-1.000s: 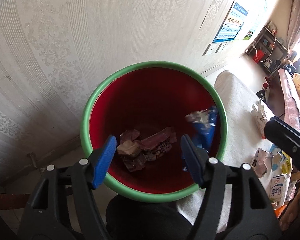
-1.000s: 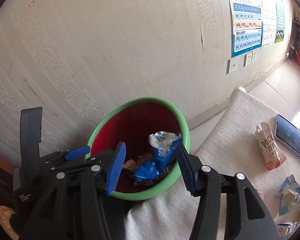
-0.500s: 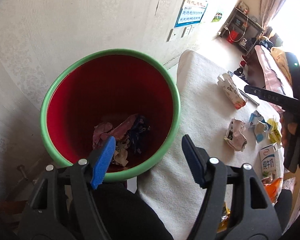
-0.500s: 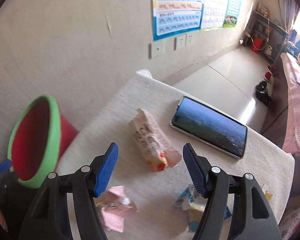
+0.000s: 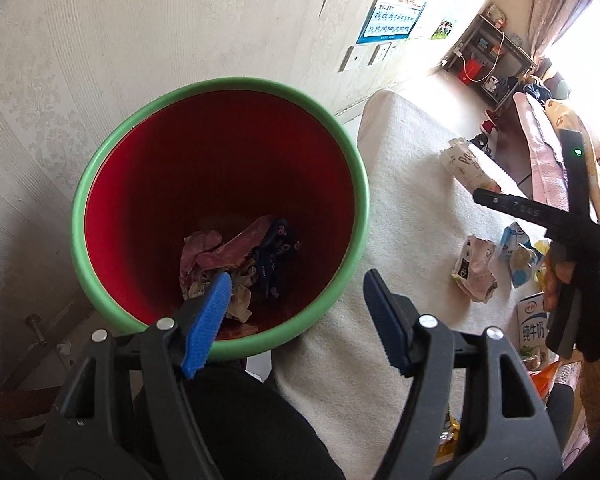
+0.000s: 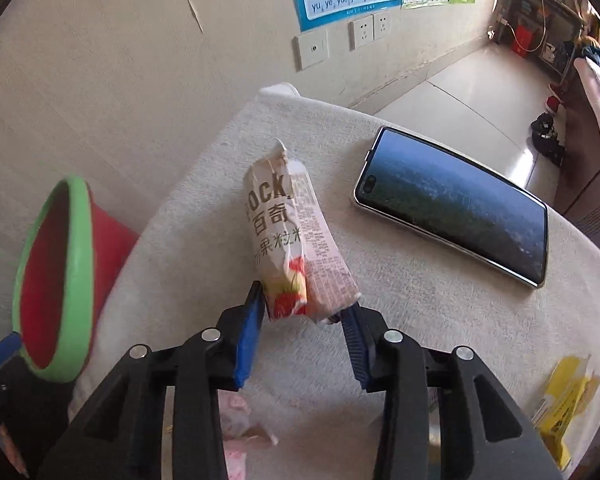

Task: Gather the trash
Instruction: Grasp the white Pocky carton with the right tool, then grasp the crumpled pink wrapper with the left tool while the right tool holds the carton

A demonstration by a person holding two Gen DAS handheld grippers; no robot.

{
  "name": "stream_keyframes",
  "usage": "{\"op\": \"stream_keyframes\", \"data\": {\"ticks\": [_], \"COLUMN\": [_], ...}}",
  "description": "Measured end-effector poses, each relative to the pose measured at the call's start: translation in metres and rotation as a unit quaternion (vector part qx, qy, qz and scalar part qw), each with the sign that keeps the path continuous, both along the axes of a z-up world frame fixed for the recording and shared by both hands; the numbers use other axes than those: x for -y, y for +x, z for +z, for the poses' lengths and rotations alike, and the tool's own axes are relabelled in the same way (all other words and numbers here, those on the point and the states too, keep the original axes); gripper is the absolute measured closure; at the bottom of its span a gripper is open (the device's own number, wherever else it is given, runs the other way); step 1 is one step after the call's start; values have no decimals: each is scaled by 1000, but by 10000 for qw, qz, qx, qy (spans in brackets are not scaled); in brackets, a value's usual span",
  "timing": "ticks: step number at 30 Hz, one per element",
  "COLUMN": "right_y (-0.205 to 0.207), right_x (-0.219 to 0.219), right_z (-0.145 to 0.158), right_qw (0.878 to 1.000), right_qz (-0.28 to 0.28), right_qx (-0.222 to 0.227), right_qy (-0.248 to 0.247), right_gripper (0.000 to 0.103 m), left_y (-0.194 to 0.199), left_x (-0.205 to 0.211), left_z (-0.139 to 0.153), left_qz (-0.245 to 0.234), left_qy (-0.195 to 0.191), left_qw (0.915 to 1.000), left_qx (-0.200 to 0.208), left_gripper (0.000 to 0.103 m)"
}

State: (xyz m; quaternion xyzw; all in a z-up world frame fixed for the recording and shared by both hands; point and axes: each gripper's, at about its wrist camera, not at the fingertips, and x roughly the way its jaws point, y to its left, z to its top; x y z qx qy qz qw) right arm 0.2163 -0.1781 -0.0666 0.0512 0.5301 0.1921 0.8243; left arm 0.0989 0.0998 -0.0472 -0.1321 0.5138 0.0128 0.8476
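A red bin with a green rim (image 5: 356,184) stands by the wall, left of a cloth-covered table (image 5: 412,208); it also shows in the right wrist view (image 6: 80,264). Crumpled pink and blue wrappers (image 5: 240,256) lie at its bottom. My left gripper (image 5: 296,320) is open and empty above the bin's near rim. My right gripper (image 6: 304,332) is closed around the near end of a white Pocky snack packet (image 6: 288,236) lying on the table; both blue pads touch it. The packet also shows in the left wrist view (image 5: 466,164).
A smartphone (image 6: 456,204) lies on the table right of the packet. More trash sits on the table: a pink wrapper (image 5: 476,268), a blue-white wrapper (image 5: 518,248), a milk carton (image 5: 532,324) and a yellow wrapper (image 6: 564,400). The wall has sockets (image 6: 368,28).
A blue wrapper fell into the bin. My right gripper swung from the bin to the table and closed on the Pocky packet. My left gripper shifted a little beside the bin.
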Motion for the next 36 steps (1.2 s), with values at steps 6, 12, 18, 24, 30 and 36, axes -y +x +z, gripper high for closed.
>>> {"op": "stream_keyframes", "data": {"ticks": [6,12,18,24,30,36], "right_y": [-77,-131,-153,-146,-132,-101], "right_x": [34,68,99,96,78,71], "right_z": [42,24,23,29,22,18], "right_qw": [9985,9977,9930,9932,9956,9959], "right_qz": [-52,-560,-1058,-1015,-783,-750], "right_qx": [357,-134,-169,-65,-113,-91], "right_qy": [412,366,494,558,500,497], "right_gripper": [77,75,73,72,72,72], "left_y": [-2,24,63,71,38,3], "left_x": [23,98,161,175,144,110], "left_z": [13,0,-32,-51,-35,-30], "left_qz": [-183,-1072,-1476,-1601,-1447,-1351], "left_qy": [469,-321,-410,-495,-398,-296], "left_qw": [9985,9937,9876,9838,9872,9887], "left_qx": [205,56,-329,-643,-546,-577], "left_gripper": [37,37,38,81,81,81]}}
